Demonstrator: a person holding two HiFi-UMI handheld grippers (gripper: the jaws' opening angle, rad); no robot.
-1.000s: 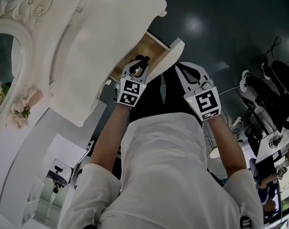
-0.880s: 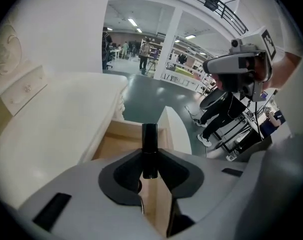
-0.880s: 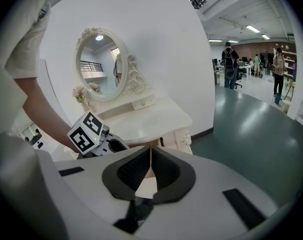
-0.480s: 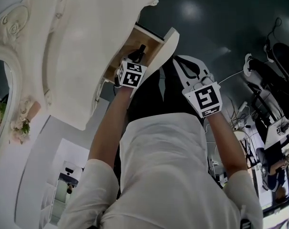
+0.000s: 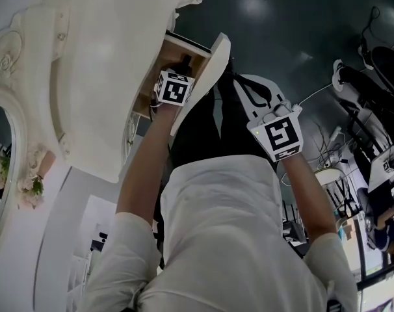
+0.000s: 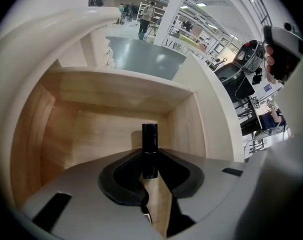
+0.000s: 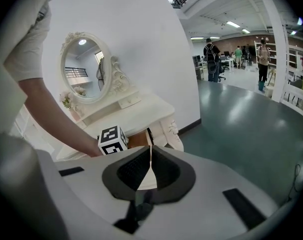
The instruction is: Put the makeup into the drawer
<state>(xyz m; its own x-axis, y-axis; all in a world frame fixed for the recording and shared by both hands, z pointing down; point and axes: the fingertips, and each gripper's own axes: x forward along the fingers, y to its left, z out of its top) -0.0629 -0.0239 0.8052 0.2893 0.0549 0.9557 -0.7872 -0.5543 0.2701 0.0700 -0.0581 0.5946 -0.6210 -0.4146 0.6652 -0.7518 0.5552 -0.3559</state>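
Note:
A black makeup tube (image 6: 149, 146) sticks out from my left gripper (image 6: 149, 160), whose jaws are shut on its lower end. It points down into the open wooden drawer (image 6: 91, 129) of the white dressing table (image 5: 99, 64); the drawer floor below it is bare. From the head view the left gripper (image 5: 183, 68) sits inside the drawer (image 5: 192, 49), mostly hidden under its marker cube, with the tube's tip (image 5: 186, 62) showing. My right gripper (image 5: 244, 83) hangs beside the drawer's white front (image 5: 207, 77), jaws shut and holding nothing. In its own view the right gripper (image 7: 150, 153) faces the dressing table.
An oval mirror (image 7: 86, 69) with flowers (image 5: 31, 184) stands on the dressing table. Dark green floor (image 5: 281, 18) lies beyond the drawer. Chairs and equipment (image 5: 379, 90) crowd the right side. People (image 7: 210, 59) stand far back in the hall.
My left gripper has sunk into the drawer with the tube and tipped more steeply downward. The right gripper has shifted only slightly, staying beside the drawer front.

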